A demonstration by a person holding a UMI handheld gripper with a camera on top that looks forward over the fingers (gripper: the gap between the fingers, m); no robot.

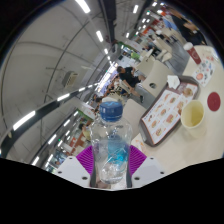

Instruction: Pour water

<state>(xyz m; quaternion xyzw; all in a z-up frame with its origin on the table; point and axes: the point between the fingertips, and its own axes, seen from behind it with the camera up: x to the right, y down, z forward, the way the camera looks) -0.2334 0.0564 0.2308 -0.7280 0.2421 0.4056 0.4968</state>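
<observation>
A clear plastic water bottle (112,140) with a blue cap and a blue label stands between my gripper's (112,162) purple pads (88,160). Both fingers press on its lower body, and the bottle is lifted and tilted with the whole view. A pale yellow cup (192,119) stands on the table (170,140) ahead and to the right of the bottle, next to a printed menu card (164,113). Whether the bottle holds water is hard to tell.
A white round object with a red centre (214,99) lies beyond the cup. Further off, several tables with items and a seated person (128,76) show in a long hall with strip ceiling lights.
</observation>
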